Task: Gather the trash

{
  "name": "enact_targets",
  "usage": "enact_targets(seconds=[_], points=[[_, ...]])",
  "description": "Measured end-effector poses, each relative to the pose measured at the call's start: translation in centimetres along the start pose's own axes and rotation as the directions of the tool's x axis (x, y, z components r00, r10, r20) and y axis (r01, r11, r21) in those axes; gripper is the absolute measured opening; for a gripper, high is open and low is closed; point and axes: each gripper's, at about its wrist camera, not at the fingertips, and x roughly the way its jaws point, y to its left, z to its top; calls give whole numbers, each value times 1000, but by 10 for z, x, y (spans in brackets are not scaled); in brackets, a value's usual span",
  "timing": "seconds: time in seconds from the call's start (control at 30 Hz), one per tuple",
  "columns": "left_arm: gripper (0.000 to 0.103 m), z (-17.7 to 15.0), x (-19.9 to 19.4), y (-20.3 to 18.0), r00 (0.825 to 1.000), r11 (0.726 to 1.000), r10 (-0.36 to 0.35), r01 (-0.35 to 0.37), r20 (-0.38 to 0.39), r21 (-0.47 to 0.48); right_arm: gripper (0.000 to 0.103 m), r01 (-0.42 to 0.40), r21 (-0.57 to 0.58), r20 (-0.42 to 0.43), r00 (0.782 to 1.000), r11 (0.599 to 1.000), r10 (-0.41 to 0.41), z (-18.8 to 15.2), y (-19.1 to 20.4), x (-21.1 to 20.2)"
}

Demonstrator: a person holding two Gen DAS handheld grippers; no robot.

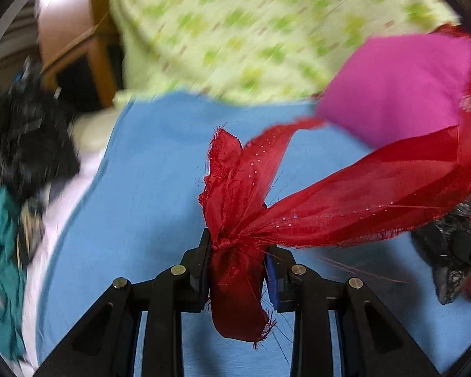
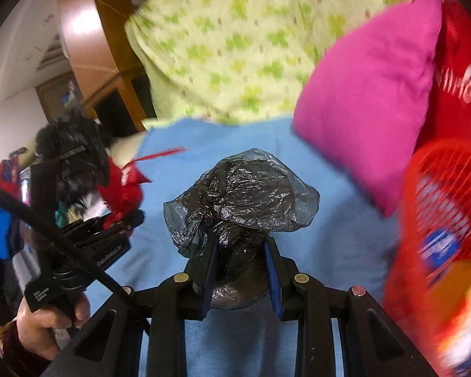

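Note:
My left gripper (image 1: 238,251) is shut on a bunch of frayed red fabric scraps (image 1: 241,207), whose long strips trail off to the right over the blue sheet (image 1: 147,188). In the right wrist view my right gripper (image 2: 240,251) is shut on a crumpled black plastic bag (image 2: 241,194) that bulges above the pads. The left gripper (image 2: 122,220), held by a hand (image 2: 44,320), shows at the left of that view with the red scraps (image 2: 122,188). The black bag (image 1: 449,251) also appears at the right edge of the left wrist view.
A red mesh basket (image 2: 439,220) holding packets stands at the right. A magenta pillow (image 2: 370,94) and a green-patterned pillow (image 2: 235,37) lie at the back of the bed. A heap of dark and teal clothes (image 1: 22,144) sits at the left, beside a wooden frame (image 1: 78,31).

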Motion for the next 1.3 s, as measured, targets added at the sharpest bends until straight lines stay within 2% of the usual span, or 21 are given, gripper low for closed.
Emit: enact_targets(seconds=[0.03, 0.13, 0.2, 0.23, 0.3, 0.33, 0.37, 0.43, 0.6, 0.7, 0.73, 0.8, 0.87, 0.97, 1.03, 1.3], points=[[31, -9, 20, 10, 998, 999, 7, -9, -58, -41, 31, 14, 13, -31, 999, 1000, -13, -4, 1, 16], [31, -29, 57, 30, 988, 993, 8, -26, -154, -117, 31, 60, 64, -90, 994, 996, -54, -18, -4, 64], [32, -38, 70, 37, 984, 992, 38, -58, -172, -115, 31, 81, 70, -76, 994, 994, -75, -23, -8, 83], [34, -41, 69, 41, 991, 992, 26, -42, -131, -121, 34, 80, 65, -43, 996, 995, -78, -24, -7, 86], [47, -41, 67, 41, 993, 993, -5, -9, -122, -119, 46, 83, 62, -8, 997, 995, -83, -24, -6, 89], [64, -42, 63, 40, 993, 994, -21, 8, -118, -107, 71, 78, 78, -11, 997, 994, -77, -25, -7, 92], [75, -44, 60, 41, 994, 995, -12, 1, -111, -99, 77, 74, 98, -25, 997, 992, -72, -26, -9, 94], [76, -45, 50, 44, 995, 996, 14, -23, -97, -85, 78, 66, 114, -26, 998, 991, -63, -31, -10, 99], [76, -49, 31, 81, 995, 990, 46, -57, -91, -129, 80, 108, 50, -31, 994, 993, -106, -38, 0, 105], [83, -48, 31, 103, 992, 984, 76, -91, -100, -153, 87, 161, -34, -65, 985, 986, -163, -41, 12, 116], [84, -52, 33, 113, 990, 981, 88, -106, -113, -162, 93, 186, -86, -76, 978, 979, -193, -44, 20, 119], [86, -55, 42, 121, 986, 981, 52, -80, -157, -175, 103, 213, -172, -102, 967, 962, -232, -49, 32, 124], [90, -63, 55, 124, 976, 981, 53, -90, -211, -171, 103, 236, -222, -104, 959, 946, -264, -52, 39, 128], [103, -67, 60, 127, 981, 973, 110, -140, -159, -186, 103, 222, -204, -109, 963, 953, -248, -51, 35, 129], [103, -73, 64, 127, 985, 966, 130, -151, -113, -211, 103, 238, -220, -105, 958, 946, -265, -51, 37, 130], [103, -79, 57, 128, 989, 962, 105, -129, -108, -240, 103, 238, -219, -98, 959, 946, -265, -53, 39, 129]])
